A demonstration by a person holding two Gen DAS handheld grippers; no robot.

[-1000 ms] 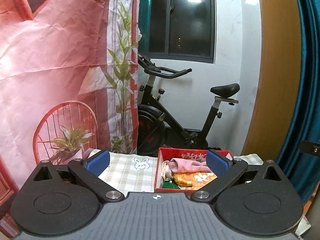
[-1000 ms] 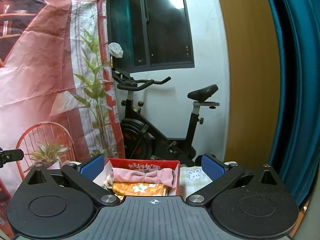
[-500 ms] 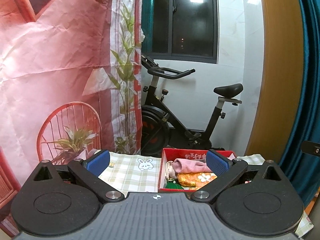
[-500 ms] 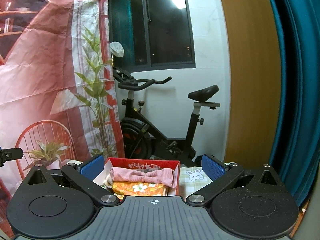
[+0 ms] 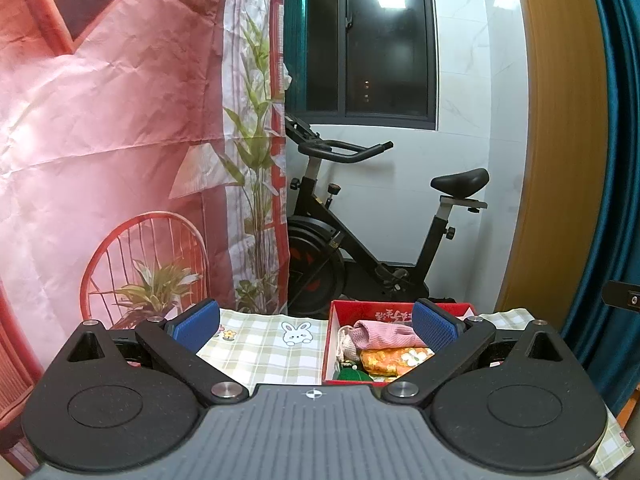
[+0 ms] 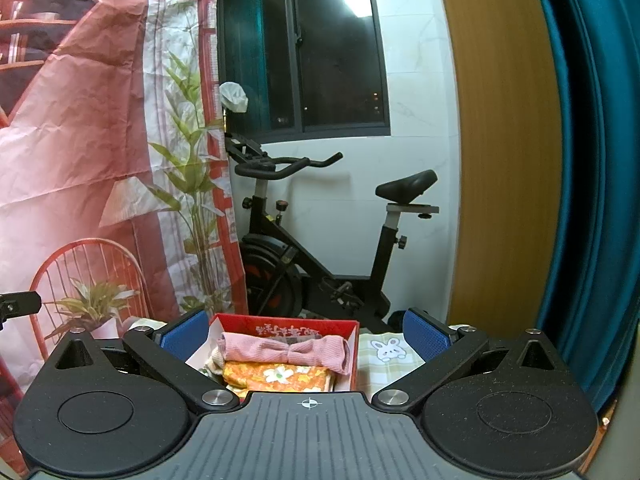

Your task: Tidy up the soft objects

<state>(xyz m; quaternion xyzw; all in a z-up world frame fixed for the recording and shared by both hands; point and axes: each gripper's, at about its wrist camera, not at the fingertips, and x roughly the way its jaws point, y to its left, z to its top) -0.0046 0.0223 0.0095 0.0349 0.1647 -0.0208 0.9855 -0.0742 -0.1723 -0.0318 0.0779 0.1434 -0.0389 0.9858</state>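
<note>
Both grippers hang above the near side of the surface, each with its jaws spread wide and nothing between the blue pads. The left gripper (image 5: 316,324) looks over a checked cloth (image 5: 264,344) with a rabbit print (image 5: 297,333) that covers the surface, and the red box (image 5: 384,312) sits toward the right of its view, partly behind its right pad. The right gripper (image 6: 306,332) faces the red box (image 6: 288,326) almost head on, with the box standing between its two pads but farther off, not touched by either. Inside the box a pink rolled cloth (image 6: 286,350) lies across the far side, and an orange flowered cloth (image 6: 276,376) lies folded just in front of it, the two touching. In the left wrist view something green (image 5: 354,375) shows at the near inner corner of the box, perhaps another soft piece, though too little of it is visible to say. Beyond the far edge of the surface stand an exercise bike (image 6: 320,240) and a printed pink backdrop (image 5: 100,140).
</note>
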